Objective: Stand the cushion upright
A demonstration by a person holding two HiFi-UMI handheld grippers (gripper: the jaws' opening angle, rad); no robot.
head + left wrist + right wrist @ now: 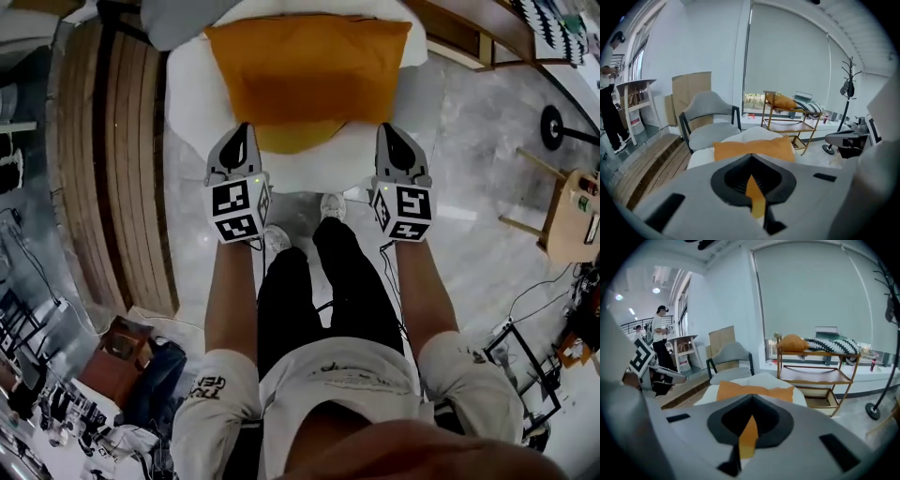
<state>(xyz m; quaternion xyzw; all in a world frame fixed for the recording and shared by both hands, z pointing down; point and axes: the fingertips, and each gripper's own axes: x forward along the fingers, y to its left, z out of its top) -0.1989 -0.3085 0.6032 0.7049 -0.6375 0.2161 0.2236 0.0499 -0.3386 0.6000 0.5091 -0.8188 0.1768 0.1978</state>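
**Both grippers take hold of orange cushion lying flat**

A grey marbled floor (469, 141) spreads round a white padded desk (187, 103), with a raised wooden platform (122, 159) along the desk's left side in the head view. The orange cushion (305, 75) lies flat on the desk, covering most of its top, with its near edge toward the person, who stands over it in black trousers (319, 291).

Beyond the desk, the left gripper view shows a grey chair (710, 119) and a wooden trolley (787, 124) before a drawn window blind, with a coat stand (848, 89) to the right. The trolley's top shelf carries a second orange cushion (794, 342) and a black-and-white patterned cushion (832, 345). Another person (661, 338) stands by a small shelf unit at the far left of the right gripper view.

The left gripper (246, 131) meets the cushion's near edge towards its left corner, and the right gripper (386, 131) meets the same edge towards its right corner. Each gripper view shows the fingers clenched on a thin fold of orange fabric. The grippers are held level, well apart, with their marker cubes (236, 211) facing the head camera.
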